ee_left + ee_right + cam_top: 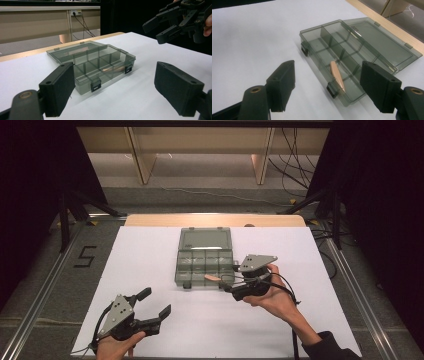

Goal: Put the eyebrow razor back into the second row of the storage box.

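Open right tool [325,85] above wooden stick [337,76] in compartment box [324,37]

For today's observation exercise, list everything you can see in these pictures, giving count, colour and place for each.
Compartment box: one, smoky grey clear plastic, lid open, middle of the sheet.
Wooden stick: one, light tan, pointed, lying in the box across a divider near a front latch.
Paper sheet: one, white, covering the table.
Table: one, light wood, far edge showing.
Left gripper: one, black, jaws open, near left.
Right gripper: one, black, jaws open, by the box's right front corner.
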`<state>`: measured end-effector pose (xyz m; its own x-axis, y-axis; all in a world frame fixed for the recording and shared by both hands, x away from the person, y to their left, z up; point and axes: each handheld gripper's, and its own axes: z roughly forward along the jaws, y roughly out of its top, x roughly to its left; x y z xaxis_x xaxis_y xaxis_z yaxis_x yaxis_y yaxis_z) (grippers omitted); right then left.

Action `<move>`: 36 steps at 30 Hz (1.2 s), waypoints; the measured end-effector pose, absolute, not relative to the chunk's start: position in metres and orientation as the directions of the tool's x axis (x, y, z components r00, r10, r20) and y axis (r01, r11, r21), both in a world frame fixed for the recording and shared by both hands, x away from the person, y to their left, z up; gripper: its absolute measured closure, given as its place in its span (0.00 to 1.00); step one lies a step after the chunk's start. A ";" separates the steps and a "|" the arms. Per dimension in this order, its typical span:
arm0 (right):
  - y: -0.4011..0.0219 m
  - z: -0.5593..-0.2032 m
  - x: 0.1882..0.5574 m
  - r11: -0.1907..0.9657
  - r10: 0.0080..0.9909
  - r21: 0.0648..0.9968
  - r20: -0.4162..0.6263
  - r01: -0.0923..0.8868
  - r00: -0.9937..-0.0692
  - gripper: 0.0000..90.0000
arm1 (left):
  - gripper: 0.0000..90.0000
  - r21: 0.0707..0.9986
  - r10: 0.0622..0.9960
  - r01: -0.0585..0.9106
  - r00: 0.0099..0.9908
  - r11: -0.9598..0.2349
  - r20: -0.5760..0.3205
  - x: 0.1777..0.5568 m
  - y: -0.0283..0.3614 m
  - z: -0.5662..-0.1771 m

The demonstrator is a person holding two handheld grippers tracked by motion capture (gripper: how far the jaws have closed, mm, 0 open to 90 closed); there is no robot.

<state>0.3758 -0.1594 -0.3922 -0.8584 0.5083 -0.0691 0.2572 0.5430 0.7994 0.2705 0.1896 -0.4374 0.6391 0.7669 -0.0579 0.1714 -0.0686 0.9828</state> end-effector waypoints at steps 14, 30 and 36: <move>-0.166 -0.402 0.370 0.485 0.524 0.837 -0.045 0.255 -0.850 0.31 | 0.18 0.982 0.772 0.175 0.633 -0.074 -0.055 0.271 0.190 -0.438; -0.183 -0.411 0.354 0.425 0.564 0.861 -0.011 0.278 -0.826 0.30 | 0.19 0.982 0.761 0.167 0.647 -0.085 -0.044 0.271 0.188 -0.438; -0.191 -0.413 0.348 0.394 0.575 0.872 0.012 0.289 -0.818 0.28 | 0.18 0.982 0.763 0.169 0.645 -0.089 -0.043 0.271 0.188 -0.439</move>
